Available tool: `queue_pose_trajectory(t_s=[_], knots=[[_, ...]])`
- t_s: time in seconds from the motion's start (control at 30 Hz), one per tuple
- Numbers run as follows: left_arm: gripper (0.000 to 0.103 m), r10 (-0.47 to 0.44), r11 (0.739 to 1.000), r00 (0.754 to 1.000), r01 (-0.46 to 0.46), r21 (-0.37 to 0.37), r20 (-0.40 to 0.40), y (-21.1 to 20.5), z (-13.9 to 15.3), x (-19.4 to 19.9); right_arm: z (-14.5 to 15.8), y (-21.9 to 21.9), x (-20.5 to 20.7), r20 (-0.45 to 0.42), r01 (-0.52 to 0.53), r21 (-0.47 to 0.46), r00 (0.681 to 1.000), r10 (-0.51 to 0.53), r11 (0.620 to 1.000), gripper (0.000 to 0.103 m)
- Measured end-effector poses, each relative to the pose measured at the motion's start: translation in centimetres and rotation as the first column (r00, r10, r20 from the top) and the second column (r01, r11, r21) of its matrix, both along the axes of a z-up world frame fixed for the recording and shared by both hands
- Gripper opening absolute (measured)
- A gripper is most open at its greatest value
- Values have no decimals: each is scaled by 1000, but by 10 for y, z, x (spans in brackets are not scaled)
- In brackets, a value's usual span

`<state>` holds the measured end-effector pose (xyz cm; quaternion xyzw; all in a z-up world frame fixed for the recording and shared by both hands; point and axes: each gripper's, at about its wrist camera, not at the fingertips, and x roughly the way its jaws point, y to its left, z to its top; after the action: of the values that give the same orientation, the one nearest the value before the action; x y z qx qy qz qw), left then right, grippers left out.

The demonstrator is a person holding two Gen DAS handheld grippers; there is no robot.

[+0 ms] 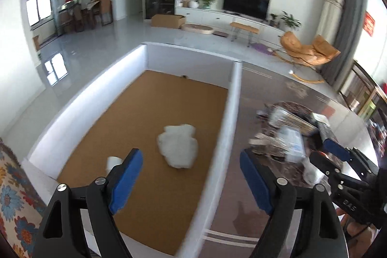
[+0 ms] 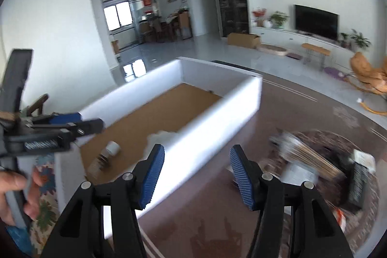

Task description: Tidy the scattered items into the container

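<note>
Where it lies in the white container [image 1: 188, 57], fluffy white item [image 1: 178, 146], crumpled

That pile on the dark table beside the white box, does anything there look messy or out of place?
Yes. The pile of papers and packets lies jumbled on the table, outside the white box, which holds only a fluffy white item and a small bottle.

The white container [image 1: 232, 113] is open on top, its cork floor mostly bare beyond a fluffy white item [image 1: 177, 149] and a small bottle [image 2: 108, 154]; its right wall stands between that floor and the cluttered pile [image 1: 287, 132] on the worktop [image 1: 254, 93]
</note>
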<state>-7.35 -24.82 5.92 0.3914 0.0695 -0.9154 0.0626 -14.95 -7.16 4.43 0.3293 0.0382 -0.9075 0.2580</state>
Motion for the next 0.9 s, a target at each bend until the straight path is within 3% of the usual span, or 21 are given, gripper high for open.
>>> queue_pose_trajectory(t_s=[0.1, 0.23, 0.3, 0.4, 0.5, 0.63, 0.8, 0.9], knots=[[101, -149, 989, 988, 149, 8, 35, 73, -27, 0, -37, 102, 30, 43, 240, 122, 968, -247, 963, 58], [101, -244, 970, 957, 243, 29, 157, 144, -96, -27, -91, 223, 36, 204, 460, 196, 845, -495, 866, 58], [101, -241, 970, 958, 243, 6, 155, 161, -120, -41, -110, 254, 27, 209, 496, 248, 811, -546, 832, 58], [100, -199, 976, 969, 209, -52, 149, 169, -137, -63, -118, 275, 15, 170, 521, 237, 809, -563, 820, 60], [100, -166, 984, 979, 172, -42, 120, 166, -139, -82, -118, 266, -13, 119, 526, 254, 816, -566, 812, 60], [100, -133, 988, 985, 141, -69, 113, 167, -145, -108, -119, 252, -48, 159, 479, 206, 844, -513, 853, 64], [100, -106, 987, 986, 121, -105, 132, 171, -150, -137, -118, 247, -58, 162, 468, 208, 850, -502, 859, 69], [103, -93, 992, 983, 105, -73, 158, 167, -158, -152, -119, 247, -58, 162, 468, 208, 849, -503, 859, 69]])
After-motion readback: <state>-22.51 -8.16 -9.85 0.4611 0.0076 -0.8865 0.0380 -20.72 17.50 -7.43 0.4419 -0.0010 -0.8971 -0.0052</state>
